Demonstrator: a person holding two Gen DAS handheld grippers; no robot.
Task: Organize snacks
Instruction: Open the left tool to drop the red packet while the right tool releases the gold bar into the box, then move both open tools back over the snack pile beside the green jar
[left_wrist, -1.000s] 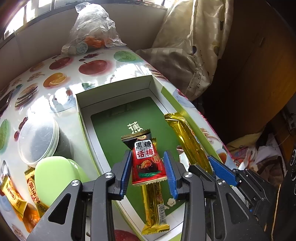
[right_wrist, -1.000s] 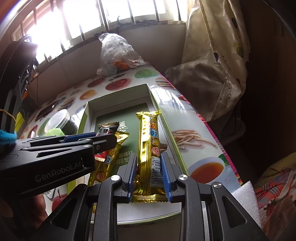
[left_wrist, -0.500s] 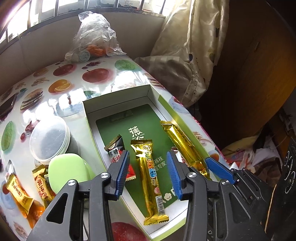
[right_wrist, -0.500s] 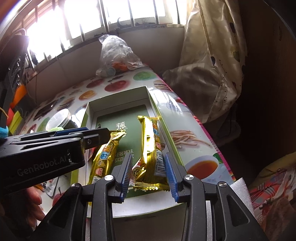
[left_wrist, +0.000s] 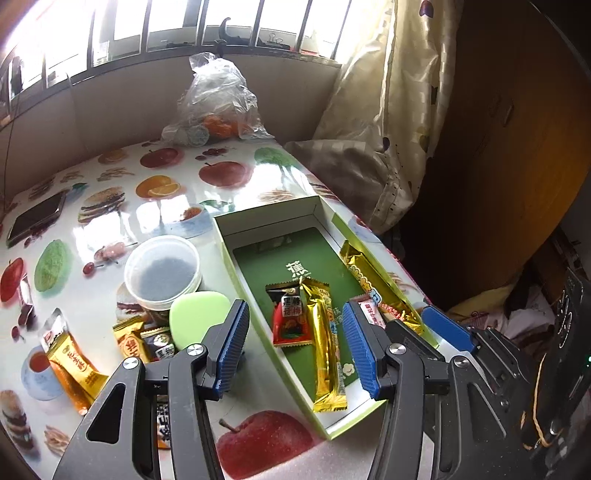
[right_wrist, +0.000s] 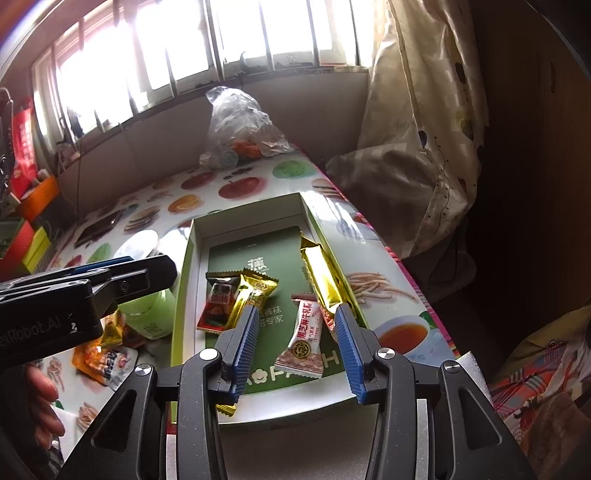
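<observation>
A shallow white box with a green floor (left_wrist: 280, 254) (right_wrist: 229, 258) lies on the fruit-print table. Inside lie a red plum candy (left_wrist: 290, 317) (right_wrist: 218, 302), a long gold bar (left_wrist: 327, 343) (right_wrist: 255, 295), a second gold bar along the right wall (left_wrist: 365, 280) (right_wrist: 321, 277) and a pink-white packet (right_wrist: 304, 336) (left_wrist: 371, 310). My left gripper (left_wrist: 295, 349) is open and empty above the box's near left part. My right gripper (right_wrist: 295, 345) is open and empty over the packet. Loose snacks (left_wrist: 70, 362) (right_wrist: 107, 354) lie left of the box.
A clear-lidded tub (left_wrist: 162, 273) and a pale green lid (left_wrist: 199, 317) stand left of the box. A phone (left_wrist: 35, 218) lies far left. A plastic bag of fruit (left_wrist: 214, 107) sits at the back. The table edge and a curtain (left_wrist: 388, 122) are to the right.
The left gripper let go of the red plum candy into the box and pulled back. The right gripper let go of the gold bar, opened wide and drew back; the pink-white packet now shows.
</observation>
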